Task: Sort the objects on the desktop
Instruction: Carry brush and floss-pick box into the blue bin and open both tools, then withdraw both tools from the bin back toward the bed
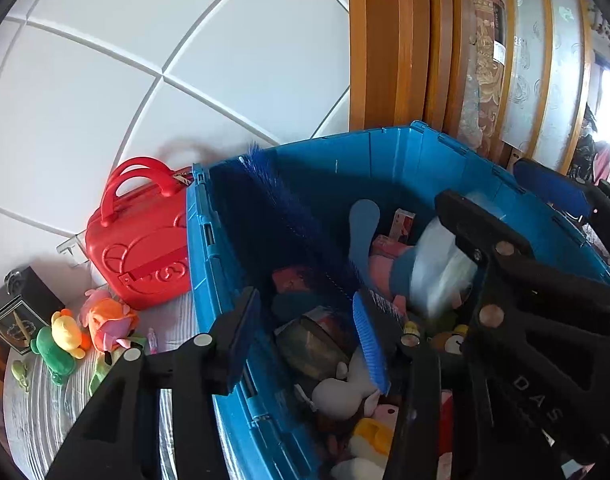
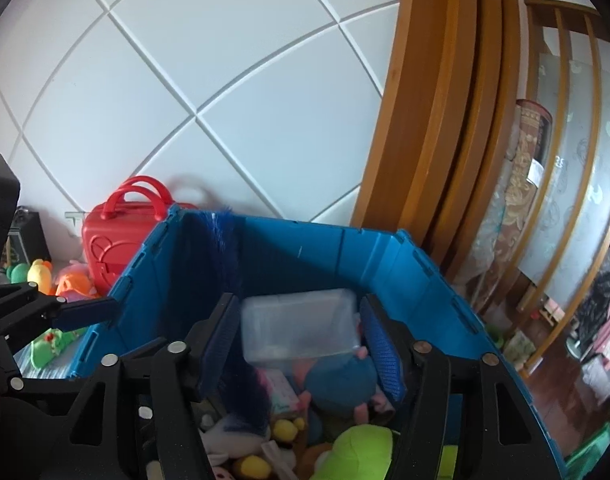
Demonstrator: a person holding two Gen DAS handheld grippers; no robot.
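A blue plastic crate [image 1: 385,160] [image 2: 337,256] holds several plush toys, a blue bristle brush [image 1: 289,220] [image 2: 225,256] and small boxes. My right gripper [image 2: 301,344] is open over the crate. A clear plastic box [image 2: 299,326] [image 1: 441,264] is blurred between its fingers, apart from both pads. My left gripper [image 1: 309,336] is open, straddling the crate's left wall, with nothing between its fingers. The right gripper also shows in the left wrist view [image 1: 517,216].
A red toy case [image 1: 141,240] [image 2: 109,236] stands left of the crate by the white tiled wall. Plush toys [image 1: 85,332] and a black box [image 1: 21,308] lie on the striped mat [image 1: 41,408]. A wooden door frame [image 1: 389,44] rises at the right.
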